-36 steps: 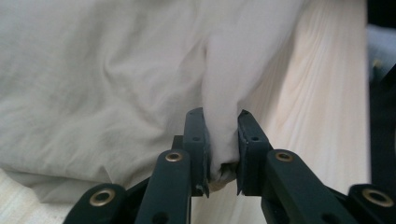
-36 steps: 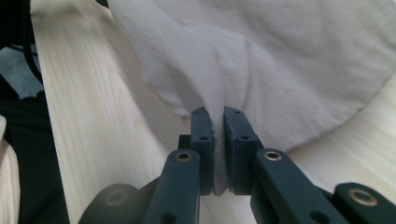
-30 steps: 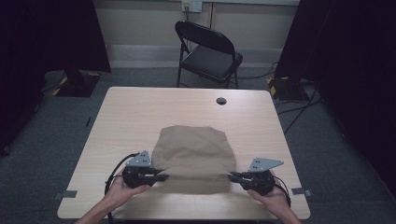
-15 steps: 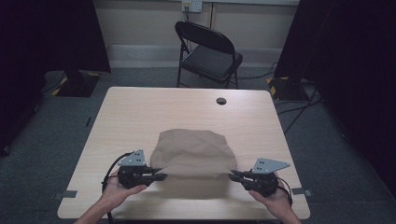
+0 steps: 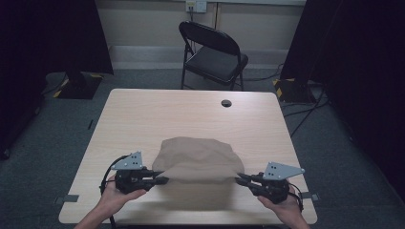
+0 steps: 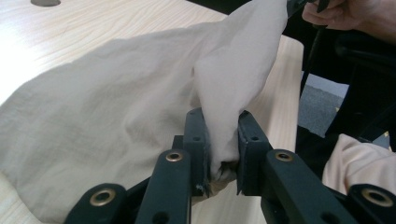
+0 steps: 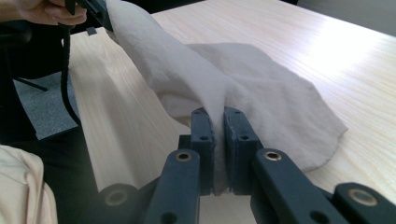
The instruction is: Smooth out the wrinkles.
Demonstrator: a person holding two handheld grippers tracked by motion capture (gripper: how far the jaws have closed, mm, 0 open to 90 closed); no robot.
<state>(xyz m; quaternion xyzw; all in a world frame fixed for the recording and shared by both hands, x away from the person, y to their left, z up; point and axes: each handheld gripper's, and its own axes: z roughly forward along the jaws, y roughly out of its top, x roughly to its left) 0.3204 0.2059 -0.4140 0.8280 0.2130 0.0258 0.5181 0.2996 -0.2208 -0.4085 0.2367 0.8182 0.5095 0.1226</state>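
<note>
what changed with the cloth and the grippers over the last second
Both grippers, the left gripper and the right gripper, rose, lifting the near edge of the beige cloth off the table. Both stayed clamped on its near corners; the far part of the cloth stayed resting on the table.

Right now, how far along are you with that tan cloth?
Done: the left hand-held gripper and the right hand-held gripper are each clamped on a near corner of the tan cloth. In hand: its near edge hangs lifted between them above the table, while the far part lies on the wood. Left: probably folding it over; no fold shows yet.
</note>
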